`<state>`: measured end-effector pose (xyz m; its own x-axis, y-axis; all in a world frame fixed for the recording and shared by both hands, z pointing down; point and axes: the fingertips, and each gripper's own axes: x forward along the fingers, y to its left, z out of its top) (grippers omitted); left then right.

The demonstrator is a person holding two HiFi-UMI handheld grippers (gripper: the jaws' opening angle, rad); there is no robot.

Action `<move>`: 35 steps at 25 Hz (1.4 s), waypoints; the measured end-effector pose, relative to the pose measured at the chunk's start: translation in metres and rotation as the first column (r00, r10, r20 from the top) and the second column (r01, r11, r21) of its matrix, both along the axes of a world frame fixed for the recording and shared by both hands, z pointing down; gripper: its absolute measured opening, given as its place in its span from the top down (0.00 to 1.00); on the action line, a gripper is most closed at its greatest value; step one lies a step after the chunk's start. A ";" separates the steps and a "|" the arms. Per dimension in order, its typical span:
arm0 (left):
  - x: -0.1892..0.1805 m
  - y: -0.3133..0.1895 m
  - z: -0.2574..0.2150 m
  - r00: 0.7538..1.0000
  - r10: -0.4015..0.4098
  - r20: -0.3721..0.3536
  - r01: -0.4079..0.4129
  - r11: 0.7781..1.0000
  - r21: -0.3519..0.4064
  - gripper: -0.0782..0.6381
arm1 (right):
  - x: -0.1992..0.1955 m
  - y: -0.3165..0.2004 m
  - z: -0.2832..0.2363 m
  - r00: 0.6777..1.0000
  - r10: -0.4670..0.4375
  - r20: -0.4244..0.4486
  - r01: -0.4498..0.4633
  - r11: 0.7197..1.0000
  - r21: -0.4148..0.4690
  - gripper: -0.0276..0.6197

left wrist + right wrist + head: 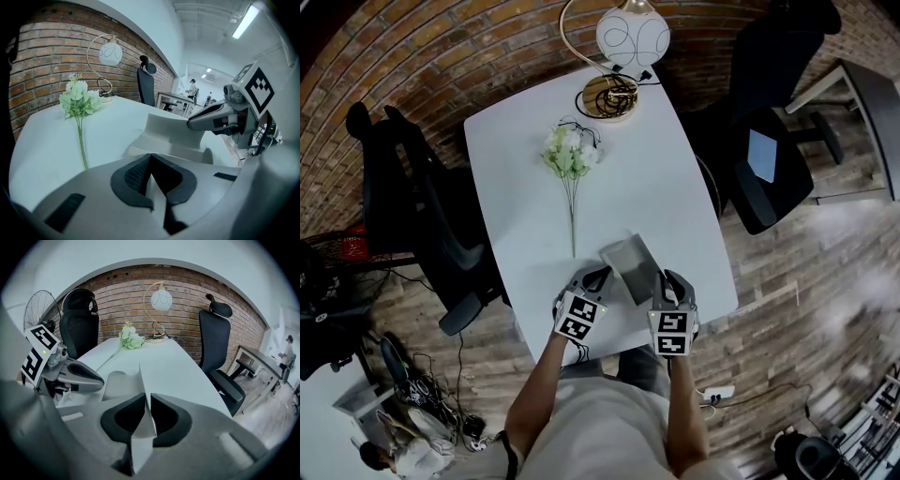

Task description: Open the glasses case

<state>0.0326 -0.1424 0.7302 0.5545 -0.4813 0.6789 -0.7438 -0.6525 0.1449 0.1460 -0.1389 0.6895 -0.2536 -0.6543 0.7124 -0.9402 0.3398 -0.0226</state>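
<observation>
The grey folding glasses case [630,262] lies near the front edge of the white table [666,178], partly unfolded, with one panel [174,125] standing up. My left gripper [598,275] is at the case's left side. In the left gripper view its jaws [153,164] are closed on a pale edge of the case. My right gripper [672,278] is at the case's right side. In the right gripper view it [146,404] is shut on a thin flap [144,380] of the case that stands on edge between the pads. What is inside the case is hidden.
An artificial flower sprig [570,161] lies in the middle of the table. A globe lamp [630,37] stands at the far end. Black office chairs [412,187] flank the table on the left and on the right [769,159]. The person's body is at the near edge.
</observation>
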 end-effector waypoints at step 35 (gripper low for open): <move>-0.006 -0.002 -0.099 0.992 -0.010 -0.124 0.038 0.974 0.223 0.88 | -0.028 0.022 -0.092 0.999 -0.044 0.010 0.040 0.967 0.253 0.89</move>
<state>0.0265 -0.1442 0.6311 0.6122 -0.6279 0.4806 -0.7456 -0.6607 0.0866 0.1176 -0.1172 0.5974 -0.2947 -0.8009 0.5213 -0.9251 0.3759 0.0546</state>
